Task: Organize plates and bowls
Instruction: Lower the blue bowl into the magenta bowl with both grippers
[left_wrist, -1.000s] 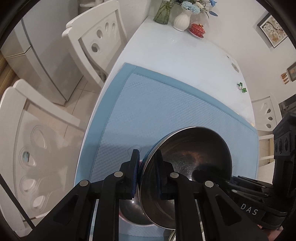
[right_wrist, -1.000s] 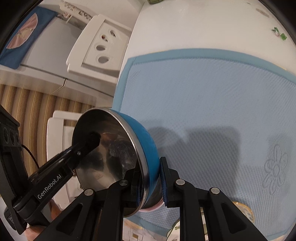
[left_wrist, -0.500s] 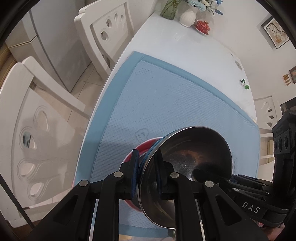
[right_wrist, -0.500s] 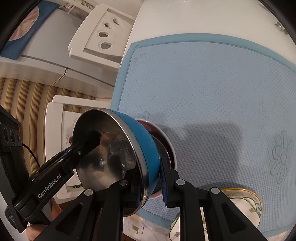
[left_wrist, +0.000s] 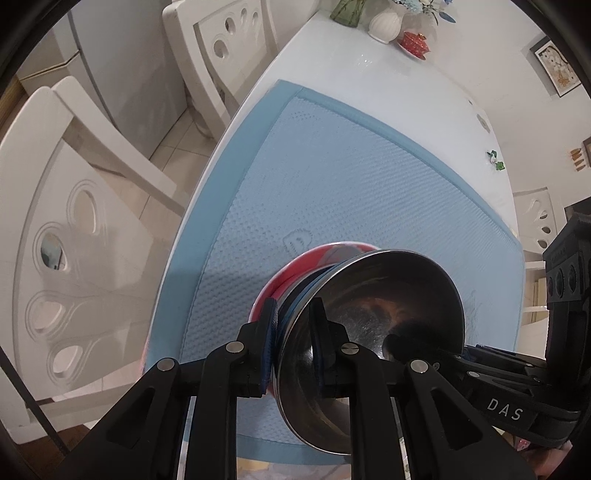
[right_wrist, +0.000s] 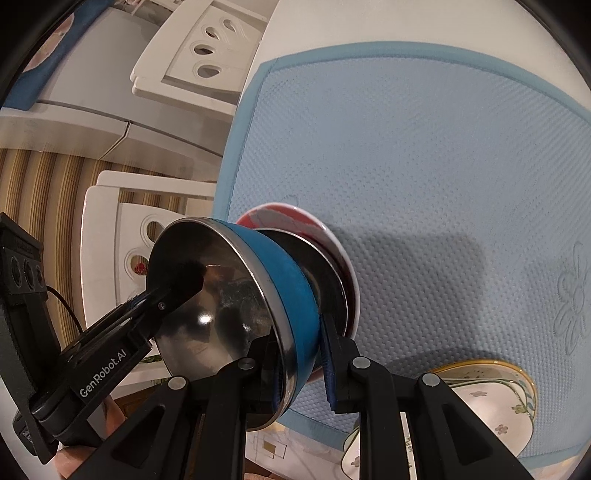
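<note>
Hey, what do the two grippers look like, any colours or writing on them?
Both are matte black with silver rivets and ribbed blue pads. The left gripper reads "GenRobot.AI" in white and trails a thin black cable; the right gripper reads "DAS".

Landmark: steel bowl (left_wrist: 373, 325), blue outside.

- Red dish (right_wrist: 291, 218) behind the bowl: mostly covered by it; only an upper arc shows. Touching or apart, cannot tell.
- Dark rim between bowl and red dish: too little visible to identify.
- Floral plates (right_wrist: 491, 391) right of the bowl: cut by a gripper finger and the picture's edge; count unclear.
- Small green object (left_wrist: 495, 159) far beyond the bowl: too small to identify.
</note>
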